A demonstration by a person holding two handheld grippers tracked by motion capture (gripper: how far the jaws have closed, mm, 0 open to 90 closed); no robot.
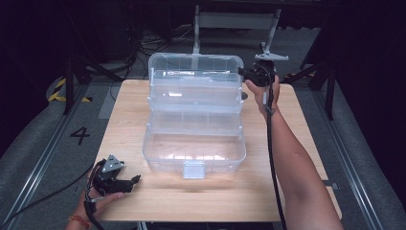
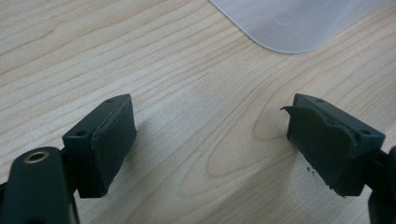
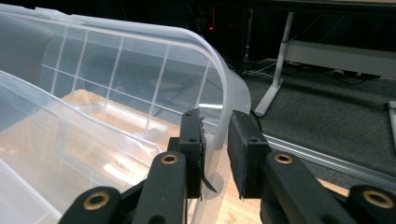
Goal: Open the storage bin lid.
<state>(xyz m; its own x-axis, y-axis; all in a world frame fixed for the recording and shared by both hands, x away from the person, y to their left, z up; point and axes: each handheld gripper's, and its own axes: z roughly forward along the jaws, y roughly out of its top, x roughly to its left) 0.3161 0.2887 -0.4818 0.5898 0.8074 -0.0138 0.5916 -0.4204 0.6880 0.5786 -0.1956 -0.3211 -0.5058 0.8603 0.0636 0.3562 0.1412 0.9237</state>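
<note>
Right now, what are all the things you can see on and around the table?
Storage box: one, clear plastic, open with tiered trays, middle of the table.
Box lid: one, clear, gridded, raised at the back.
Latch: one, clear, front of the box.
Table: one, light wood.
Floor: grey, with a painted 4.
Left gripper: one, black, jaws open over bare table.
Right gripper: one, black, jaws shut on the lid's rim.
</note>
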